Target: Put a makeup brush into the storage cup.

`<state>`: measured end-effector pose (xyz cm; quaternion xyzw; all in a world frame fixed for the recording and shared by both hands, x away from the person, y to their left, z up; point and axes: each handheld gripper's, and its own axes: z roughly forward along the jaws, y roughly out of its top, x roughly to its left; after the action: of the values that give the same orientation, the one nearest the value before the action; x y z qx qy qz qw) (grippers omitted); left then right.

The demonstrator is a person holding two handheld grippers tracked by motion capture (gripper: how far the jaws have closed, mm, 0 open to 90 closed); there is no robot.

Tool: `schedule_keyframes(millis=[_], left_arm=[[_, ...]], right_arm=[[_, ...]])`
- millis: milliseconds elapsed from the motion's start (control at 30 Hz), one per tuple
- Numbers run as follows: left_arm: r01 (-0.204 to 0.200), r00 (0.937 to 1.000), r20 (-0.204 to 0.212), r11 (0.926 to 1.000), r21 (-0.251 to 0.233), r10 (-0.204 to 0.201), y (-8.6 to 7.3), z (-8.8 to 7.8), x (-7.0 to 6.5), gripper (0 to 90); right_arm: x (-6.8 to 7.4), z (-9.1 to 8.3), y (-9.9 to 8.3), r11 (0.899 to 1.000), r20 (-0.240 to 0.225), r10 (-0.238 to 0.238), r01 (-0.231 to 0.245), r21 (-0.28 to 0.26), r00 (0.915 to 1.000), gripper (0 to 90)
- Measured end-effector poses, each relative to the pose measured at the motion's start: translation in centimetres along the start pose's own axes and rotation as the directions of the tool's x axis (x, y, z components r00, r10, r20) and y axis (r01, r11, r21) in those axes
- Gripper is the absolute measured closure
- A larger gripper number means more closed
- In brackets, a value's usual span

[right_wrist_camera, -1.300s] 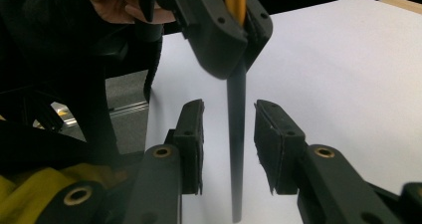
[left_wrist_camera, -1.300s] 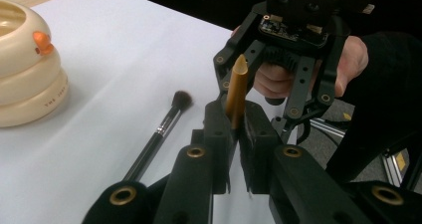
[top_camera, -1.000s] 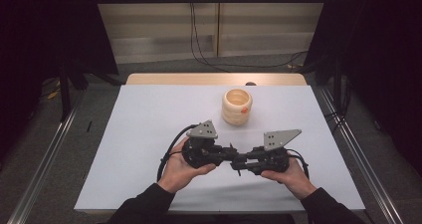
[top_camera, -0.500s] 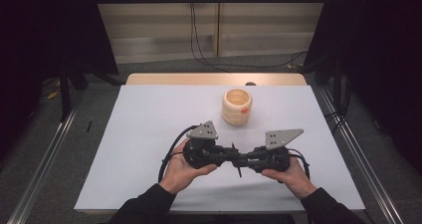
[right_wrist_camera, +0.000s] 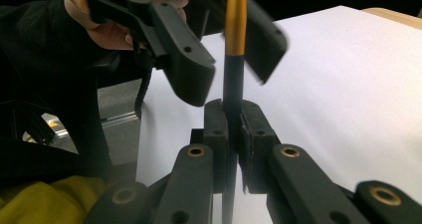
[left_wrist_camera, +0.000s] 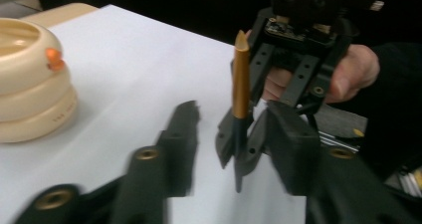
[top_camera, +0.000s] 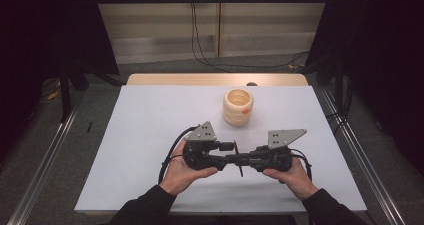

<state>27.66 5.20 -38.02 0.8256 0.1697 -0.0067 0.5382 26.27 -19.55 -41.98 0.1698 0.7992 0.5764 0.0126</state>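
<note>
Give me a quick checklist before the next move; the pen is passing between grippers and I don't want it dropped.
1. Right gripper shut on the slim gold and black pen: ok, its jaws clamp the black lower part.
2. Left gripper let go: ok, its jaws have just been opening and stand either side of the pen, pads off it.
3. Pen upright in the grip: ok.
4. Beige ribbed round holder upright, mouth open: ok.
5. White table sheet between the grippers and the holder free of obstacles: ok.
6. Which end of the pen is the tip: cannot tell.
</note>
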Motion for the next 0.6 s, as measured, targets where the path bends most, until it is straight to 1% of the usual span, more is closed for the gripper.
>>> schedule_keyframes(millis=[33, 67, 167, 233, 267, 300, 367, 400, 433, 467, 533, 567, 600], left_arm=[[0.011, 0.9999, -0.001, 0.9998, -0.015, -0.011, 0.0, 0.0, 0.0, 43.0], [0.011, 0.9998, -0.015, 0.9997, -0.020, -0.012, 0.0, 0.0, 0.0, 38.7], [0.008, 0.9997, -0.022, 0.9991, -0.041, -0.009, -0.1, -0.2, 0.2, 26.7], [0.021, 0.9990, -0.040, 0.9988, -0.044, -0.023, -0.1, -0.3, 0.3, 16.9], [0.024, 0.9990, -0.036, 0.9979, -0.060, -0.027, -0.2, -0.3, 0.4, 13.7], [0.025, 0.9990, -0.034, 0.9973, -0.069, -0.028, -0.2, -0.4, 0.6, 11.8], [0.028, 0.9973, -0.065, 0.9954, -0.091, -0.034, -0.3, -0.5, 0.8, 6.7], [0.022, 0.9971, -0.070, 0.9951, -0.097, -0.029, -0.3, -0.6, 0.9, 3.7], [0.033, 0.9962, -0.077, 0.9934, -0.110, -0.041, -0.4, -0.7, 0.9, 3.5], [0.025, 0.9965, -0.077, 0.9928, -0.117, -0.034, -0.5, -0.8, 1.0, 3.2], [0.003, 0.9921, -0.124, 0.9907, -0.136, -0.020, -0.7, -1.0, 1.0, 2.9], [0.006, 0.9891, -0.145, 0.9915, -0.130, -0.025, -0.7, -1.2, 1.1, 2.9], [0.013, 0.9878, -0.152, 0.9908, -0.134, -0.033, -0.7, -1.4, 1.1, 2.3]], right_arm=[[0.0, 0.0, 0.0, 1.000, 0.002, 0.000, 0.000, 0.000, 1.0000, 83.5], [0.0, 0.0, 0.0, 1.000, 0.006, 0.001, -0.001, 0.001, 1.0000, 83.5], [-0.1, -0.1, 0.0, 1.000, 0.012, 0.001, -0.001, 0.000, 0.9999, 83.5], [-0.1, -0.2, 0.0, 1.000, 0.014, 0.004, -0.003, -0.004, 0.9999, 83.5], [-0.1, -0.2, 0.0, 1.000, 0.015, 0.002, -0.002, -0.008, 0.9999, 83.6], [-0.1, -0.2, 0.0, 1.000, 0.016, 0.002, -0.001, -0.007, 0.9999, 83.5], [-0.1, -0.3, 0.0, 1.000, 0.017, 0.000, 0.000, -0.005, 0.9999, 83.5], [-0.1, -0.2, 0.0, 1.000, 0.015, -0.001, 0.001, -0.005, 0.9999, 83.6], [-0.1, -0.2, 0.0, 1.000, 0.014, -0.003, 0.003, -0.005, 0.9999, 83.5], [-0.1, -0.2, 0.0, 1.000, 0.003, -0.008, 0.008, -0.006, 1.0000, 83.5], [0.0, -0.2, 0.0, 1.000, 0.002, -0.015, 0.015, -0.008, 0.9999, 83.5], [0.0, -0.2, 0.0, 1.000, 0.003, -0.015, 0.015, -0.005, 0.9999, 83.5], [0.0, -0.2, 0.0, 1.000, 0.003, -0.016, 0.016, -0.004, 0.9999, 83.5]])
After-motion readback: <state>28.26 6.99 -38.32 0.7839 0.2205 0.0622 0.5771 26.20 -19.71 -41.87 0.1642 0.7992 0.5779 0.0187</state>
